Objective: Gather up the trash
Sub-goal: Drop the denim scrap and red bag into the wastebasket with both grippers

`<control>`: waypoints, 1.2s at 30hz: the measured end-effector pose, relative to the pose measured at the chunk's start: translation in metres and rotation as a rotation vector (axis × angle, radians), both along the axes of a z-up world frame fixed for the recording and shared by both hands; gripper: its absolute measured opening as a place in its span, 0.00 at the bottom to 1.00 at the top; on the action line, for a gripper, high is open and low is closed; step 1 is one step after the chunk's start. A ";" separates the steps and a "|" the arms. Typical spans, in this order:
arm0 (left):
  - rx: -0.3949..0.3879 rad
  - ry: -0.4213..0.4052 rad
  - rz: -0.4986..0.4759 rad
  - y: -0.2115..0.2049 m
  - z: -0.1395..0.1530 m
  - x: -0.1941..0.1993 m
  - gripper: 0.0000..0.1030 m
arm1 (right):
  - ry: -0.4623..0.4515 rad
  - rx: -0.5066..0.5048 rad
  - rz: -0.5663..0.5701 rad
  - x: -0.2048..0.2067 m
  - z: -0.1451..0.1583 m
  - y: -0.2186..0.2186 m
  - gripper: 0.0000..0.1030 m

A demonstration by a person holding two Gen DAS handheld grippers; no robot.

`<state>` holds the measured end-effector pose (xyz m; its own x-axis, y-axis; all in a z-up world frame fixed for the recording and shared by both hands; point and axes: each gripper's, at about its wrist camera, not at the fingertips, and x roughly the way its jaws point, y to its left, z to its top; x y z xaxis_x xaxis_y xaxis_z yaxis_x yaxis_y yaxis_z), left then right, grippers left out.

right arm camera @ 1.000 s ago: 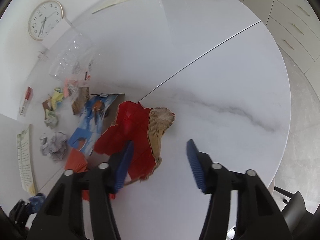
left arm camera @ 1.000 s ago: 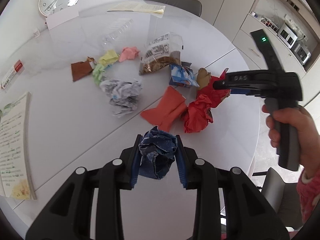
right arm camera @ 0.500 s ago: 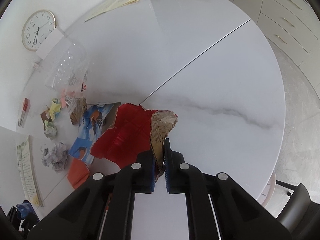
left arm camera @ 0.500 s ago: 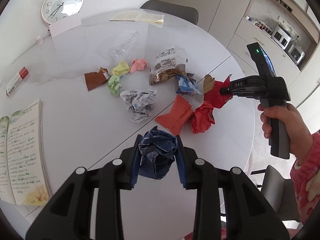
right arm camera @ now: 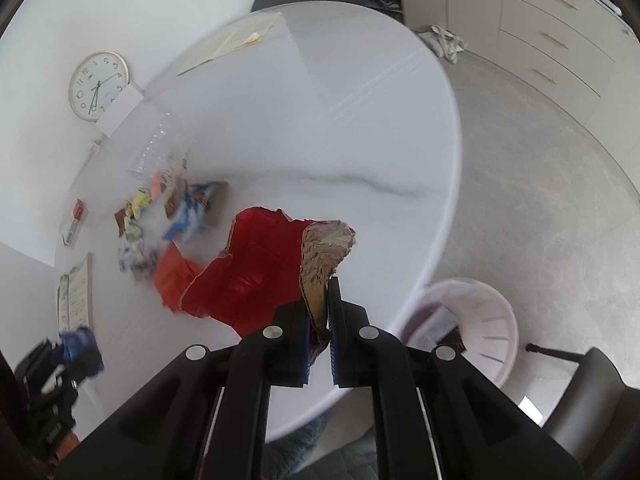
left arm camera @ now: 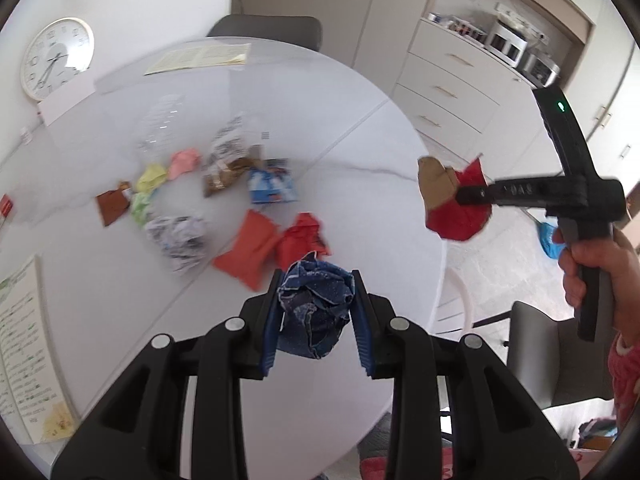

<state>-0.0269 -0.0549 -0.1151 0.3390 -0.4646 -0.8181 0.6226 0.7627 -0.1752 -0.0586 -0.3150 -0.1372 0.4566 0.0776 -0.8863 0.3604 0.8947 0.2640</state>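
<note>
left hand-held gripper (left arm camera: 316, 312): clenched on a blue wad (left arm camera: 315, 312), both pads pressed into it, held above the near part of the surface (left arm camera: 360, 120)
right hand-held gripper (right arm camera: 319, 320): jaws nearly together, pinching a red scrap (right arm camera: 252, 268) by its torn brown edge; scrap is lifted clear of the surface, at its right rim
right hand (left arm camera: 600, 264): wrapped round the gripper handle; green light on the gripper's top
writing: "DAS" on the right gripper's side, seen upside down; nothing else legible, motion blur
left on surface: orange paper (left arm camera: 250, 248), red wad (left arm camera: 304, 236), grey newsprint wad (left arm camera: 178, 236), blue-white pack (left arm camera: 272, 188), snack bag (left arm camera: 226, 160), pink wad (left arm camera: 184, 162), yellow wad (left arm camera: 152, 176), green wad (left arm camera: 142, 204), brown scrap (left arm camera: 112, 208), clear bottle (left arm camera: 160, 128)
basket (right arm camera: 480, 320): pale pink, on the floor just beyond the surface's right edge, below the red scrap
clock (right arm camera: 98, 85): on the wall
papers: printed sheet (left arm camera: 24, 356) at left edge, leaflet (left arm camera: 200, 58) at far side; text too small to read
</note>
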 end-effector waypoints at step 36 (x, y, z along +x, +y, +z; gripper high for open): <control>0.067 0.184 -0.220 -0.262 -0.074 -0.086 0.90 | 0.138 -0.232 -0.039 -0.138 -0.081 -0.164 0.88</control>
